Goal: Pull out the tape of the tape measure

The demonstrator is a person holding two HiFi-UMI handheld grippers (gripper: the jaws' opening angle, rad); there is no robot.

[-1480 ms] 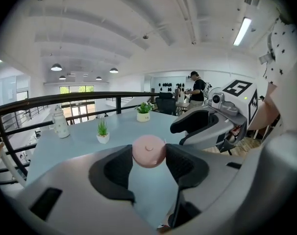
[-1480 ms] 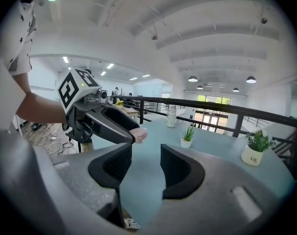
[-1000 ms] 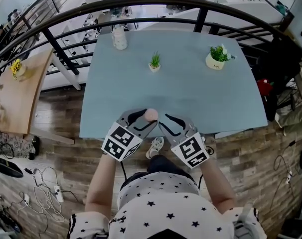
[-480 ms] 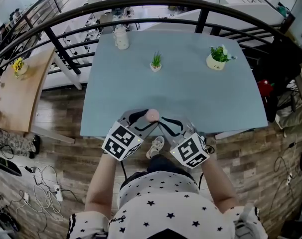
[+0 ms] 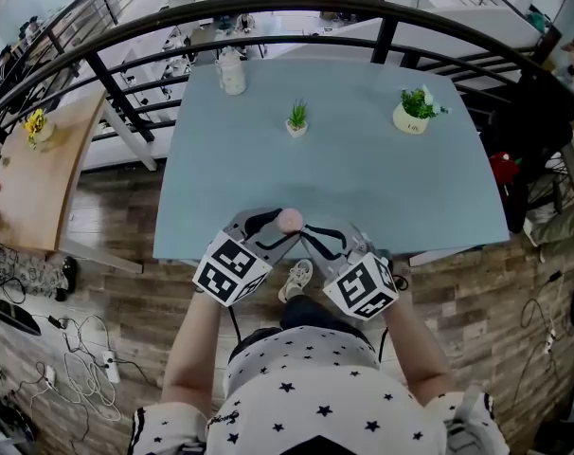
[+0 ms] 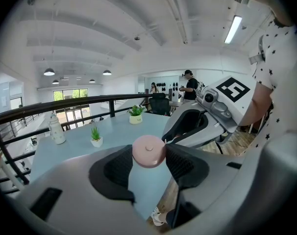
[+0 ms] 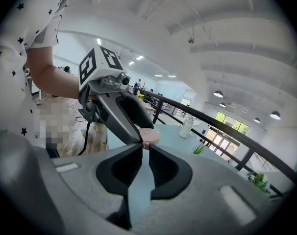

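Bright, even light from ceiling lamps [image 6: 49,72] and far windows [image 6: 70,95] leaves only soft shadows on the tabletop [image 5: 344,173], while fisheye distortion bends the railing [image 5: 287,1] and darkens the gripper views' corners.

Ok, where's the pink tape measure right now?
In the head view, the pink tape measure is at centre, gripped in the left gripper's jaws above the blue table's near edge.
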